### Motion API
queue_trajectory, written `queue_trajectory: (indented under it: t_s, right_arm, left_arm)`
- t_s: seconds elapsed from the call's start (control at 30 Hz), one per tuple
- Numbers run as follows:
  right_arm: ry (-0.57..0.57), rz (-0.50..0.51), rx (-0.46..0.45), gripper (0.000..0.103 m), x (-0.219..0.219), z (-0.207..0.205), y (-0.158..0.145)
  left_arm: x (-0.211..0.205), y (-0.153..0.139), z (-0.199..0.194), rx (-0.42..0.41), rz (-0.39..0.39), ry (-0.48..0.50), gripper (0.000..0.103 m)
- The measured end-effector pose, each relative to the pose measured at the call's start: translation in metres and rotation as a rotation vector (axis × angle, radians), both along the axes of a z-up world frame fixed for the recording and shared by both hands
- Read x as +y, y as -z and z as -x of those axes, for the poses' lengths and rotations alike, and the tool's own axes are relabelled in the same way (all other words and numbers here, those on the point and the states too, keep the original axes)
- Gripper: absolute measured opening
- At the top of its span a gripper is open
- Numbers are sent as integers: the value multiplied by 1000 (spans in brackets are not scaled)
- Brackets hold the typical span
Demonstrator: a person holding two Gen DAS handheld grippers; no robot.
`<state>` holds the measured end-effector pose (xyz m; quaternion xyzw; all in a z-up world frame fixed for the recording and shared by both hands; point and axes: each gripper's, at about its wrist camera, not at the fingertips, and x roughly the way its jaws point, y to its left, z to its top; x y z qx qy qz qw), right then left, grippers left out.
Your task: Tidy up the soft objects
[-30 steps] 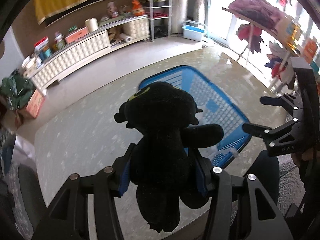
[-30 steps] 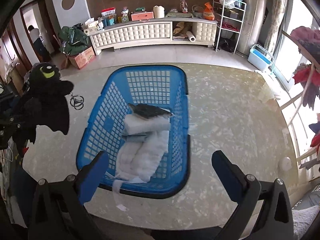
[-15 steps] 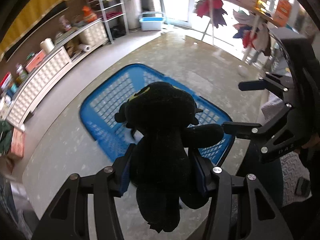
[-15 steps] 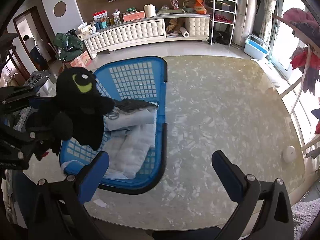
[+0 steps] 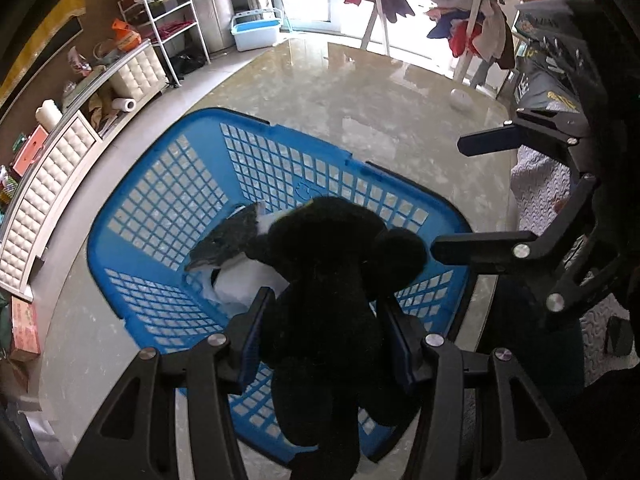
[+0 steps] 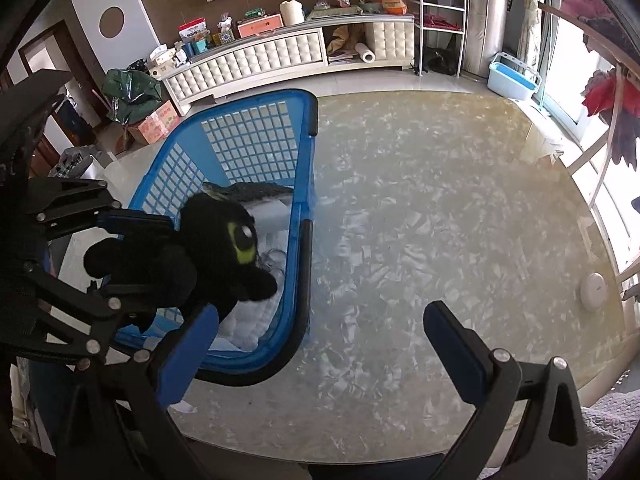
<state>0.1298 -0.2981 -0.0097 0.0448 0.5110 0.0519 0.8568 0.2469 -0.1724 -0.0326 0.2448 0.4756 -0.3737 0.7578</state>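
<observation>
Left wrist: left gripper (image 5: 326,334) is clamping the black plush toy (image 5: 332,280) by its waist, hanging it above the blue laundry basket (image 5: 168,200).
Midbody grip is keeping it steady for dropping beside the white cloth (image 5: 244,280); right gripper (image 6: 320,340) is hanging wide apart, holding nothing.

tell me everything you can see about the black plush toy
The black plush toy is a soft, fuzzy dark figure with a rounded head, stubby limbs and a yellow-green eye. The left gripper clamps its body between blue pads, its lower end dangling below them. It hangs over the blue basket, above the white folded cloth inside.
</observation>
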Motion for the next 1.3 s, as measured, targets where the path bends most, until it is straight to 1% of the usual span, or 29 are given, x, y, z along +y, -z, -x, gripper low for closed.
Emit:
queue_trajectory:
  t_s: [0.2,0.5,0.67,0.77,0.83,0.87,0.93,1.0,1.1,1.3]
  right_arm:
    - [7,-18,12,103,-1,-1,4]
    - [11,-29,16,103,-5,0,4]
    - [16,-35,16,103,-7,-1,3]
    - [15,-34,15,103,-6,0,3]
    - [17,-33,15,103,-6,0,3]
    - [19,-37,15,103,-7,1,3]
    - [20,-47,15,103,-8,2,3]
    - [23,-54,15,103,-8,4,2]
    - [34,-65,8,103,-7,6,0]
    - [40,-65,-15,103,-1,12,-12]
  left_arm:
    - [-9,12,-9,22,-10,23,50]
    - [-20,17,-7,13,-23,42,50]
    - [-22,19,-5,4,-36,44,53]
    - [-22,18,-6,4,-40,41,61]
    - [-23,18,-4,-9,-44,41,74]
    - [-23,18,-3,-18,-48,40,76]
    - [-21,17,-2,-36,-46,35,77]
    - [-18,13,-2,-31,-31,33,77]
    - [-13,5,0,-55,-18,22,83]
    - [4,-16,1,-83,32,-38,83]
